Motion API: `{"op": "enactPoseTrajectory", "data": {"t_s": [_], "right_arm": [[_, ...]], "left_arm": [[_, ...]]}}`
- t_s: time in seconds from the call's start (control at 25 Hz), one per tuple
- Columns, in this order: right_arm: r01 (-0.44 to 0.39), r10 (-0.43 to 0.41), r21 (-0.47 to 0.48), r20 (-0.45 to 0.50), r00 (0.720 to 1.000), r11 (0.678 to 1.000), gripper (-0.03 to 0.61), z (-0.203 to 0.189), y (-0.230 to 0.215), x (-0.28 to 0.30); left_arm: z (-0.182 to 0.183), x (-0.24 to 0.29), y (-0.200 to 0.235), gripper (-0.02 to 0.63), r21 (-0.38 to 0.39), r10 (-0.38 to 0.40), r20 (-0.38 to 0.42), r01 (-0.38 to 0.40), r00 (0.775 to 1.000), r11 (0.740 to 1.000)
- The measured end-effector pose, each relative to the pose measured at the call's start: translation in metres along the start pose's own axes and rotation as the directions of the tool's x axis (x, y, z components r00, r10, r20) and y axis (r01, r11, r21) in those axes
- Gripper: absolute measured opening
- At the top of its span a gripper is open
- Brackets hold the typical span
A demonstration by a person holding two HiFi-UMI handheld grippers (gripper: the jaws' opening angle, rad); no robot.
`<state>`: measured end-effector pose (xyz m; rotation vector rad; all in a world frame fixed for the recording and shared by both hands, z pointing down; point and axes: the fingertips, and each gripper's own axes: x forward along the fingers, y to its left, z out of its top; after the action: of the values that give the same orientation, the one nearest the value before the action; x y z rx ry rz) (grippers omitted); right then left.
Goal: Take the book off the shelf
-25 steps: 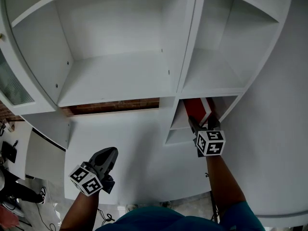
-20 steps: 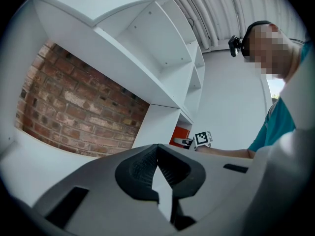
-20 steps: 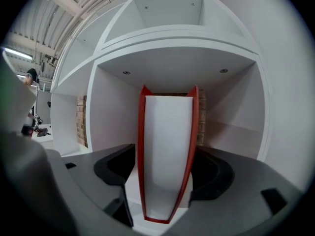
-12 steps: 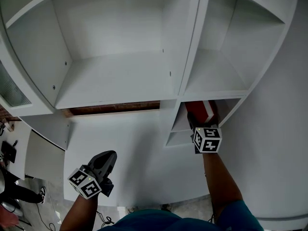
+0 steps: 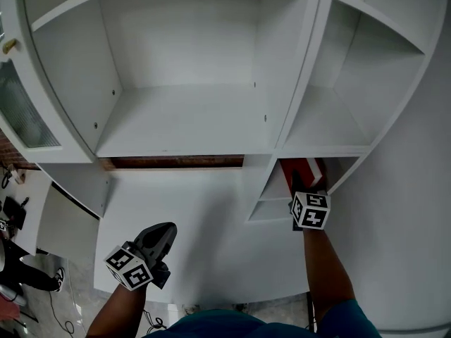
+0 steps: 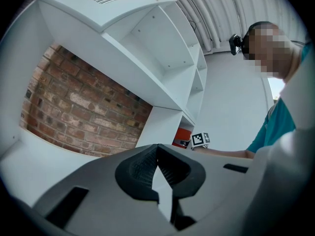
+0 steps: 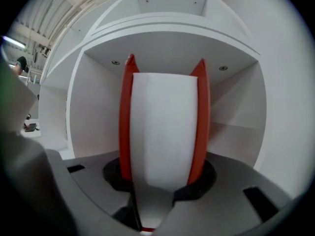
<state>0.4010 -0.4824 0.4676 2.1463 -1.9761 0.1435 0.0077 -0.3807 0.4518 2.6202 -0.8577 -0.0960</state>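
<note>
Clamping right gripper (image 7: 162, 175), jaws just closing, onto red book (image 7: 163, 117) standing at shelf's (image 5: 338, 171) lower right corner; risking slipping or tipping while pulling on smooth covers; left gripper (image 6: 157, 149) hanging closed, empty.

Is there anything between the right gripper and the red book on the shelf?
Nothing visible. The red book stands directly between the jaws of the right gripper, which have just been closing on its covers.
</note>
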Motion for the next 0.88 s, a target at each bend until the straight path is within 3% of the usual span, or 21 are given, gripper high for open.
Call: {"op": "enactPoseTrajectory", "data": {"t_s": [0.88], "right_arm": [[-0.086, 0.085, 0.024, 0.049, 0.995, 0.996, 0.175, 0.02, 0.006, -0.137]], "left_arm": [[0.028, -0.055, -0.026, 0.011, 0.045, -0.002, 0.084, -0.002, 0.996, 0.999]]}}
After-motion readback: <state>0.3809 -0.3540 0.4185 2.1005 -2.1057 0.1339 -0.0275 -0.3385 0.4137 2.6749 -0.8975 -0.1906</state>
